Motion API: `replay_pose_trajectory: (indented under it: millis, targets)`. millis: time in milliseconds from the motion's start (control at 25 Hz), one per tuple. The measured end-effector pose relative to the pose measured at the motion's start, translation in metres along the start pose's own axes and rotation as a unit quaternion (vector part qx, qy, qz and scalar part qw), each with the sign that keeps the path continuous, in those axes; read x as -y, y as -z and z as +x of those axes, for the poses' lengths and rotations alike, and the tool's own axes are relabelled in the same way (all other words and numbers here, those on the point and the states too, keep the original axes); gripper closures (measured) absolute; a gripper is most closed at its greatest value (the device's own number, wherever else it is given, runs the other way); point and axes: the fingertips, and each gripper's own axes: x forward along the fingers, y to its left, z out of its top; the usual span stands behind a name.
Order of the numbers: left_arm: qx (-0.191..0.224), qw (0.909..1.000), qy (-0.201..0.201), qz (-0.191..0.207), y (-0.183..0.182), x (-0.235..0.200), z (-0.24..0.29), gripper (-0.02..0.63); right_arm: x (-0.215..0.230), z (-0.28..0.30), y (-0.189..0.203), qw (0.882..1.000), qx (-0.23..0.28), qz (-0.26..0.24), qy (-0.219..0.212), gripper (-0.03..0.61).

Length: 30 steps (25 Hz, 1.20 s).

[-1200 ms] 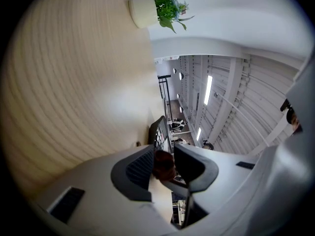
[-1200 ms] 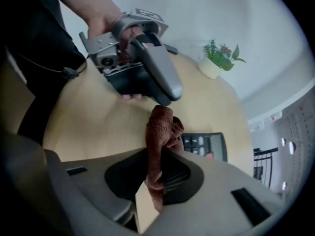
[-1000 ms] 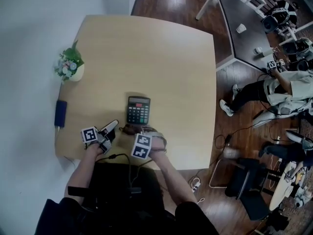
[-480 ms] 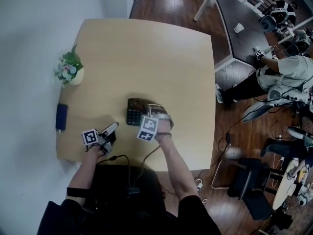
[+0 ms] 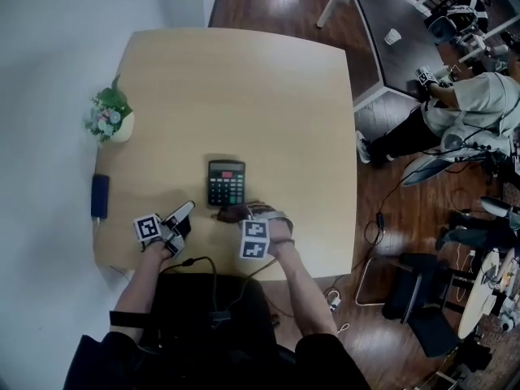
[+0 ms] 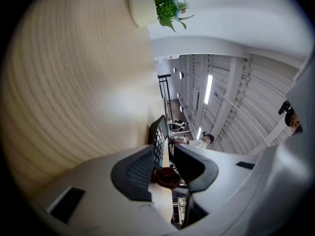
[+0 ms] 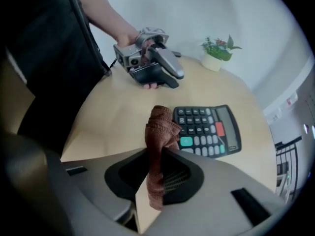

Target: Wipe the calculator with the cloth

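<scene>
Right gripper (image 7: pixel 157 162) is clamping the brown cloth (image 7: pixel 160 127), jaws closed on its fold, just beside the near edge of the calculator (image 5: pixel 226 183). Left gripper (image 6: pixel 165 162) is resting part-open with nothing between its jaws, near the front edge of the table (image 5: pixel 244 80). Open tabletop is stretching beyond the calculator. Pot (image 5: pixel 122 126) at the left edge is holding greenery. Only the right gripper view is showing the key colours: one green, one red.

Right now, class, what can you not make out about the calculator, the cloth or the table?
calculator display: blurred in right gripper view, too small in head view.
cloth full size: right gripper view, bunched between the right gripper fingers.
blue object at table edge: head view, too small to identify.
</scene>
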Motion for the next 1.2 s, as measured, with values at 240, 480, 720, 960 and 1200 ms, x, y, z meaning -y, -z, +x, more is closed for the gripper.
replay_pose_trajectory:
  millis: [240,480,720,960,1200]
  targets:
    - [0.001,1.0,-0.001,0.005,0.0,0.0,-0.001,0.489,0.138,-0.05,0.002,0.971,0.013,0.06,0.231,0.511]
    - [0.0,1.0,-0.003,0.008,0.003,0.002,0.001,0.489,0.14,-0.009,-0.006,0.981,-0.018,0.0,0.194,0.511]
    - [-0.001,1.0,-0.001,0.002,-0.001,0.001,-0.001,0.494,0.056,0.007,-0.009,0.993,-0.035,-0.045,0.101,0.511]
    - [-0.003,1.0,0.0,0.003,0.001,0.0,0.0,0.494,0.006,0.0,-0.002,1.0,0.001,-0.006,-0.002,0.511]
    - [-0.002,1.0,0.002,0.003,0.0,0.001,0.0,0.494,0.134,-0.036,0.001,0.976,0.013,0.079,0.204,0.511]
